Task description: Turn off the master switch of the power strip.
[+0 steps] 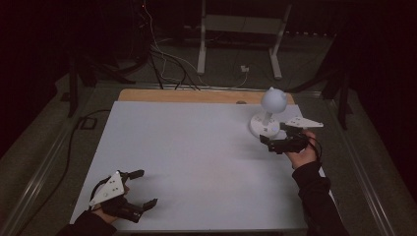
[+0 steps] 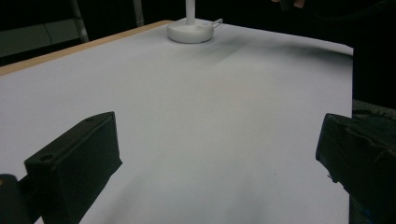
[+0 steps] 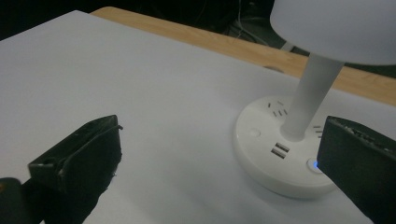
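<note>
1. White desk lamp (image 1: 269, 112) upright at the far right of the pale tabletop (image 1: 196, 157), near the bare wooden strip (image 1: 187, 96) along the far edge.
2. Round shade on a slim stem over a disc base; seen from the right gripper view (image 3: 285, 154), base carrying socket slots, two USB ports, a round button and a small blue light.
3. Right gripper (image 1: 276, 142) held in the right hand (image 1: 302, 153), just beside the lamp base on its near side; jaws spread wide, gripping nothing, one jaw overlapping the base edge in its own view.
4. Left gripper (image 1: 140, 189) low at the near left corner of the table, well apart from the lamp; jaws wide open and empty over bare surface.
5. Lamp base (image 2: 190, 31) far off at the top of the left gripper view.
6. Dark floor, cables (image 1: 162, 64) and a white metal stand (image 1: 241, 29) beyond the table.
</note>
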The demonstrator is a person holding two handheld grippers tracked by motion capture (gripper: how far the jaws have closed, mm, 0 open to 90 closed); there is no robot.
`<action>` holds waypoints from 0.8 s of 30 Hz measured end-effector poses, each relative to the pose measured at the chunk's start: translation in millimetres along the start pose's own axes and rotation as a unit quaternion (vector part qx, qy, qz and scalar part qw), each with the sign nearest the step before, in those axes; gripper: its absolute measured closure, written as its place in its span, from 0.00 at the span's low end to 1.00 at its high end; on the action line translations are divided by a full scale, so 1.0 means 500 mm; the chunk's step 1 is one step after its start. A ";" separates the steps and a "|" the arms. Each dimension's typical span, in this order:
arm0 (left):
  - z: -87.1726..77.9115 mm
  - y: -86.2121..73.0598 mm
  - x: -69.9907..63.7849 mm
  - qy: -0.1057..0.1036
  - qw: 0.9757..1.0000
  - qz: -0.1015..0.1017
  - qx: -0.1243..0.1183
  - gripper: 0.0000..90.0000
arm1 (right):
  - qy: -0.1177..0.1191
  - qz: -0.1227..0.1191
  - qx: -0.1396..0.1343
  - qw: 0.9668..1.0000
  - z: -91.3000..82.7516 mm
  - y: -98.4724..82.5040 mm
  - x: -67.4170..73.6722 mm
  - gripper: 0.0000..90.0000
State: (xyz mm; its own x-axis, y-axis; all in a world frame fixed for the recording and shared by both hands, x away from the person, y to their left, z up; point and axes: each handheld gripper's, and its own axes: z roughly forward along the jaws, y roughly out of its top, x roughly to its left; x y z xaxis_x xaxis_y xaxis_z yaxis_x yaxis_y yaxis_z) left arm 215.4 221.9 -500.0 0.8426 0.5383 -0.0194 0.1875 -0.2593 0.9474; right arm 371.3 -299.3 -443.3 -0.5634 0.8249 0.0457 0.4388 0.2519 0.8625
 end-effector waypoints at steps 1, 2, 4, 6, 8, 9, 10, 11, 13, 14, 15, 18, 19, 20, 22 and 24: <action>0.000 0.000 0.000 0.000 1.000 0.001 0.001 0.00 | 0.000 0.002 0.002 1.000 0.003 0.000 -0.003 0.00; 0.000 0.000 0.000 0.000 1.000 0.001 0.001 0.00 | -0.002 0.002 0.005 1.000 0.006 -0.001 -0.006 0.00; 0.000 0.000 0.000 -0.001 1.000 -0.001 0.000 0.00 | -0.015 0.008 0.007 1.000 0.012 -0.001 -0.011 0.00; 0.000 0.000 0.000 0.000 1.000 0.000 0.001 0.00 | -0.021 0.020 0.004 1.000 0.016 -0.001 -0.016 0.00; 0.000 0.000 0.000 0.000 1.000 0.000 0.002 0.00 | -0.029 0.030 0.000 0.999 0.021 -0.002 -0.021 0.00; 0.000 -0.001 0.000 -0.001 1.000 -0.001 0.002 0.00 | -0.036 0.031 -0.002 0.999 0.023 -0.003 -0.024 0.00; 0.001 -0.001 0.001 -0.001 1.000 -0.001 0.001 0.00 | -0.041 0.037 -0.004 0.998 0.025 -0.004 -0.027 0.04; 0.001 -0.001 0.001 -0.001 1.000 -0.001 0.002 0.00 | -0.044 0.047 -0.003 0.998 0.026 -0.005 -0.030 0.08; 0.001 -0.001 0.000 -0.002 1.000 0.001 0.003 0.00 | -0.052 0.057 -0.004 0.997 0.029 -0.007 -0.037 0.11; 0.000 0.000 -0.001 -0.002 1.000 0.002 0.003 0.00 | -0.059 0.060 -0.001 0.996 0.031 -0.008 -0.039 0.16; 0.000 0.000 0.000 -0.002 1.000 0.001 0.002 0.00 | -0.071 0.059 0.001 0.996 0.033 -0.009 -0.041 0.18; 0.000 0.000 0.000 -0.002 1.000 0.000 0.002 0.00 | -0.083 0.073 0.005 0.994 0.037 -0.011 -0.048 0.29; 0.000 0.000 0.000 -0.002 1.000 0.001 0.002 0.00 | -0.085 0.078 0.008 0.993 0.040 -0.012 -0.050 0.31; 0.000 0.000 0.000 -0.002 1.000 0.001 0.003 0.00 | -0.092 0.080 0.011 0.992 0.042 -0.013 -0.052 0.35; 0.001 0.000 0.000 -0.002 1.000 0.000 0.001 0.00 | -0.106 0.078 0.020 0.991 0.047 -0.014 -0.053 0.43; 0.001 0.000 0.000 -0.003 1.000 0.000 0.002 0.00 | -0.110 0.083 0.023 0.990 0.051 -0.016 -0.055 0.50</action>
State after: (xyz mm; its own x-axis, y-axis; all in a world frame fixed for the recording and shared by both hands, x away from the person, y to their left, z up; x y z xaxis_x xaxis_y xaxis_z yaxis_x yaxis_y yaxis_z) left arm 215.4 221.7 -500.3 0.8453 0.5340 -0.0205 0.1895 -0.2635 0.9459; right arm 401.2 -311.1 -464.1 -0.3162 0.9462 0.0691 0.5468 0.1223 0.8283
